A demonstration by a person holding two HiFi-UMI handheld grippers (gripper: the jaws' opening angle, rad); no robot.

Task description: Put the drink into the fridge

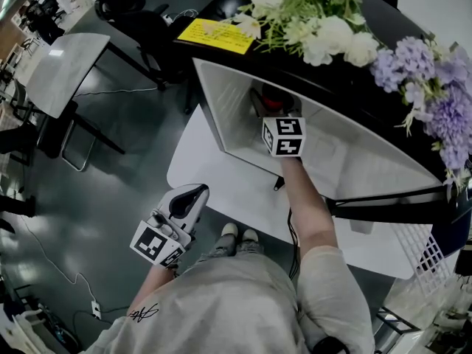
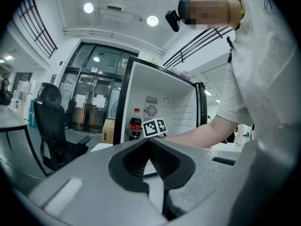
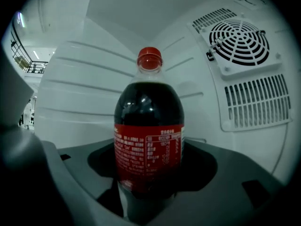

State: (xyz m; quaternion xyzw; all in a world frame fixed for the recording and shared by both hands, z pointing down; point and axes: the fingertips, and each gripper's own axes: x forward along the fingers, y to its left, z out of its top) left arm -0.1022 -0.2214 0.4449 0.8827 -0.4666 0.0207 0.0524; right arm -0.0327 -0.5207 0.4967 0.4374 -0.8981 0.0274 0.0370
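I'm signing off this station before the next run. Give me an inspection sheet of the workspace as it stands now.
Surface: white table carries the open white-lined black fridge.
Job's things: dark cola bottle with red cap and label, upright inside the fridge.
Clutter: yellow sheet and white and purple flowers on the fridge's black top.
Grippers: right tool shut on the bottle inside the fridge; left tool shut, empty, held low outside the fridge.
Cables: black cable on the table; white cable on the floor.
Surroundings: black office chair, grey side table, glass doors.
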